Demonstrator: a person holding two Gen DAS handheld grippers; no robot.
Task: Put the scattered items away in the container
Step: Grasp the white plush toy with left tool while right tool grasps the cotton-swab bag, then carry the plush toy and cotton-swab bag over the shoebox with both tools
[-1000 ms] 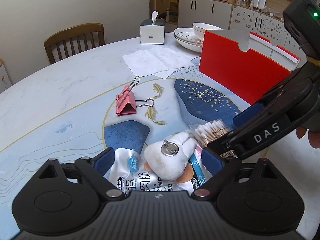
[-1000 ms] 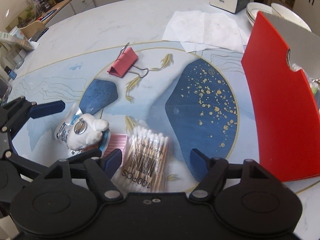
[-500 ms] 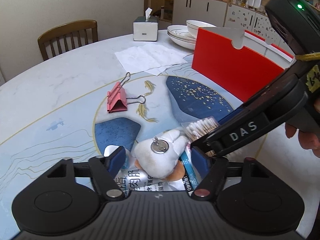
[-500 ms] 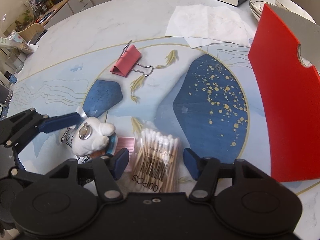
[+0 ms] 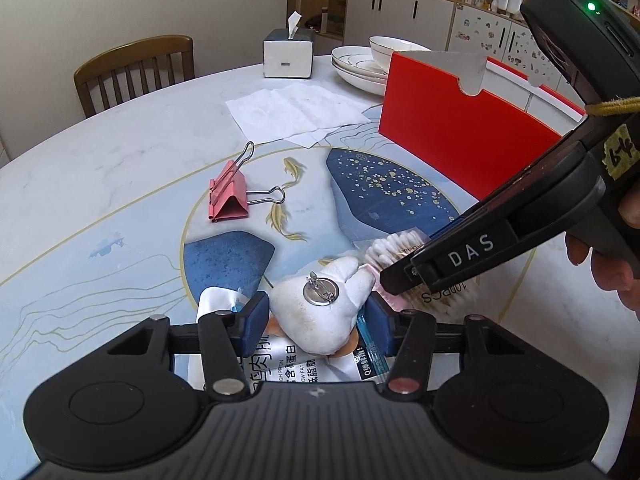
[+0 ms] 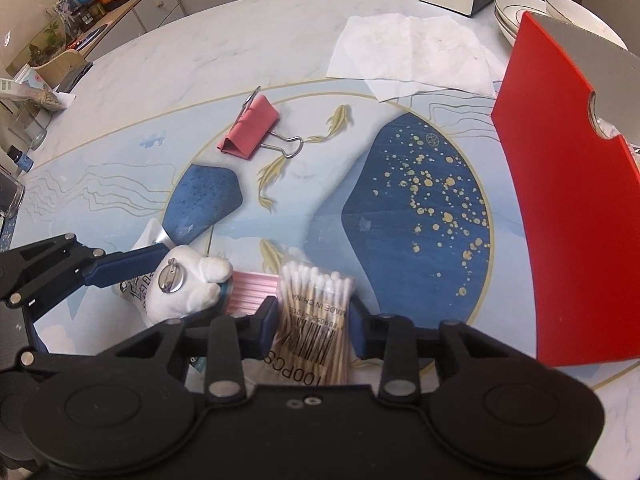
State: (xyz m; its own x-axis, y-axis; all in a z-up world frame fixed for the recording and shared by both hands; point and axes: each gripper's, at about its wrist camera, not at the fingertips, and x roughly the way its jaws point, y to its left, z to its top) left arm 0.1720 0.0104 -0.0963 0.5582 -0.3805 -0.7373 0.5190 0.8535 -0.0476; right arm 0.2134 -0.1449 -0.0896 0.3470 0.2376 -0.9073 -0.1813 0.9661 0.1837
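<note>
A white plush brooch [image 5: 320,312] with a round metal pin back lies on a white snack packet [image 5: 280,368]. My left gripper [image 5: 316,320] has its blue pads against both sides of the plush; it also shows in the right wrist view [image 6: 180,288]. My right gripper [image 6: 314,328] is shut on a bag of cotton swabs [image 6: 316,316], also seen in the left wrist view [image 5: 404,248]. A pink binder clip [image 5: 228,200] lies further out on the table. The red container [image 5: 452,136] stands at the right.
White tissues [image 5: 296,112], a tissue box [image 5: 288,54] and stacked white bowls [image 5: 368,64] sit at the far side of the round table. A wooden chair [image 5: 136,68] stands behind. A pink flat item [image 6: 252,288] lies between plush and swabs.
Both grippers have closed: the left around the white plush, the right around the cotton swab bag. Both moved slightly forward over their items.
</note>
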